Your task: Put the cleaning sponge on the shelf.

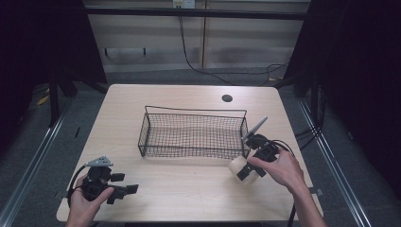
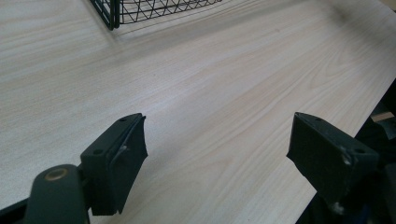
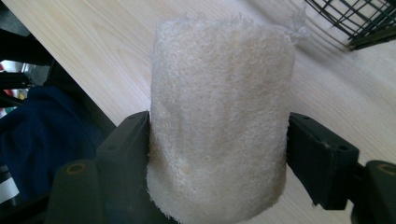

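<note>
Right gripper (image 3: 218,154): jaws closed on a pale loofah cylinder (image 3: 219,121), held above the wooden table (image 1: 189,184) near the wire basket (image 1: 193,135), at its right end. Left gripper (image 2: 217,154): jaws spread apart, nothing between them, held low at the table's near-left corner.

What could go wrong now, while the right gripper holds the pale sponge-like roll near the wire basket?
1. The right gripper grips the loofah roll near its lower end only; this soft, fibrous piece might squash or tilt out.
2. The roll sits close to the wire basket corner; its frayed top edge could catch on the mesh if it is lifted over the rim.
3. It is near the table front edge, so a drop might roll off.
</note>
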